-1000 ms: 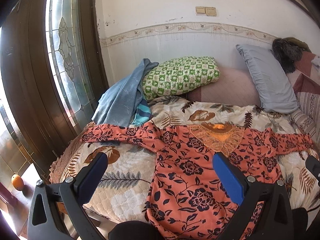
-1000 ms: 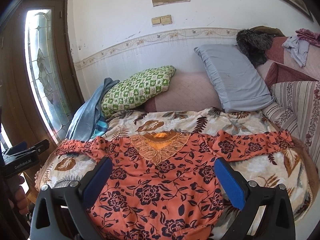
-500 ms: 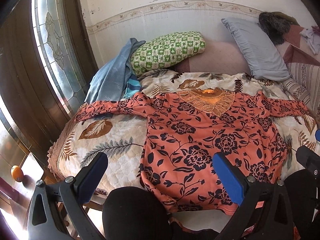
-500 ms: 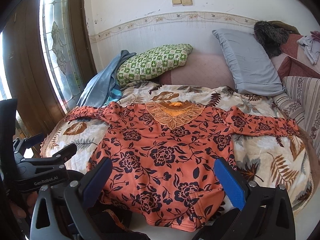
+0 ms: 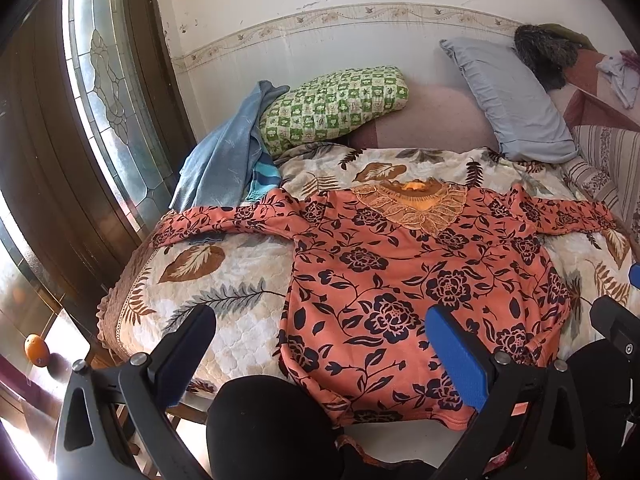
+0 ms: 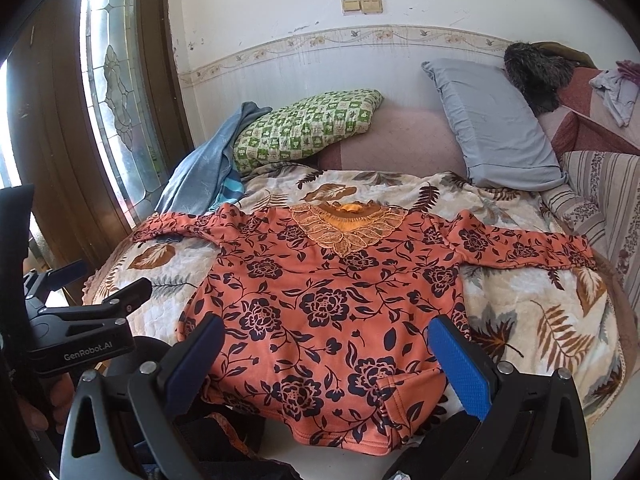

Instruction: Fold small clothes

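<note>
An orange blouse with dark flower print (image 5: 400,280) (image 6: 332,300) lies spread flat on the bed, face up, both sleeves stretched out sideways, its hem at the near edge. A corner of the hem on the right is turned up (image 6: 400,400). My left gripper (image 5: 320,344) is open and empty, held above the near edge of the bed over the blouse's left lower part. My right gripper (image 6: 326,344) is open and empty above the hem. The left gripper also shows in the right wrist view (image 6: 80,320).
The bed has a leaf-print quilt (image 5: 224,280). A green checked pillow (image 5: 332,108), a grey pillow (image 5: 508,96) and a blue cloth (image 5: 224,160) lie at the back. A wooden door with glass (image 5: 100,80) stands at left. A dark knee (image 5: 272,424) is below.
Both grippers have pulled back and up from the bed, so the whole blouse down to the hem is now in view. Both stay open and empty.
</note>
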{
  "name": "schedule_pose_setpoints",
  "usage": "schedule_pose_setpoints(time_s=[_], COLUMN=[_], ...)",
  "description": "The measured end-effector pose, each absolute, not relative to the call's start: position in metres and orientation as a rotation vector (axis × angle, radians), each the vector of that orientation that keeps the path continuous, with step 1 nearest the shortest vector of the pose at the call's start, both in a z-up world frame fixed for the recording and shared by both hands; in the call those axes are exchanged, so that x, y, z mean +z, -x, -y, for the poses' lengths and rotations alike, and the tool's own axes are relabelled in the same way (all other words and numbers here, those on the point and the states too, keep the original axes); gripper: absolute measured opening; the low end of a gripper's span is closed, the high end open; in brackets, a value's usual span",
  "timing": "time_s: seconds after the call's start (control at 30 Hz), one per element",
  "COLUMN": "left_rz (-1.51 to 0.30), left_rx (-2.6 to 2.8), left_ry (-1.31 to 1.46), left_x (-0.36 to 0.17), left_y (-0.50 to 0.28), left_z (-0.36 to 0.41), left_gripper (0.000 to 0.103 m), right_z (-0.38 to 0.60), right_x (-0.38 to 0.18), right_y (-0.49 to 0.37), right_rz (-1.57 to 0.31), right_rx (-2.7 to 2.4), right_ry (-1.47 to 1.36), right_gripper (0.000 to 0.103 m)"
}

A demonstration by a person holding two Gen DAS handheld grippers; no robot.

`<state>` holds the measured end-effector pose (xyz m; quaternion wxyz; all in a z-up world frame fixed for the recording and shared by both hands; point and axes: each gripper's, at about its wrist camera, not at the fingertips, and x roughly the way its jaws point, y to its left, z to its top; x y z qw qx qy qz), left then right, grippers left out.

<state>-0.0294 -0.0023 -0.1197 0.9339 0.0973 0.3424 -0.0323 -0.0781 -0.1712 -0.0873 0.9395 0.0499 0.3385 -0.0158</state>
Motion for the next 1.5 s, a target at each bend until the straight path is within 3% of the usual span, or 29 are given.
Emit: schedule_pose_setpoints(time_s=[0.43, 0.73, 0.93, 1.03, 1.2, 1.3, 1.5], left_rz=[-0.727, -0.778, -0.852, -0.838, -0.872, -0.914, -0.912], left_rx=[-0.099, -0.293, -0.348, -0.37, -0.316, -0.274, -0.267], left_ry=[-0.223, -0.179, -0.136, -0.092, -0.142, -0.196, -0.286], left_x=[-0.131, -0.16, -0.208, -0.226, -0.246, -0.257, -0.268], left_y=[-0.024, -0.146, -0.21, -0.221, -0.239, -0.248, -0.251], left_z=[0.031, 0.125, 0.167, 0.165, 0.166, 0.167, 0.17], left_gripper=[0.103, 0.103, 0.103, 0.103, 0.103, 0.103, 0.103], right_z=[0.212, 0.377, 0.528, 0.604, 0.686, 0.708, 0.734], right_x=[-0.103, -0.129, -0.18, -0.206, -0.26, -0.279, -0.284], right_y=[0.048, -0.002, -0.022, -0.014, -0.018, -0.027, -0.057], right_rz=[-0.695, -0.65, -0.681, -0.6, -0.512, -0.459, -0.436], right_rx=[-0.099, -0.414, -0.554, -0.542, -0.57, -0.601, -0.672], right_ry=[-0.147, -0.251, -0.505, -0.806, -1.159, -1.242, -1.253], right_gripper=[0.103, 0.103, 0.102, 0.102, 0.091, 0.082, 0.081])
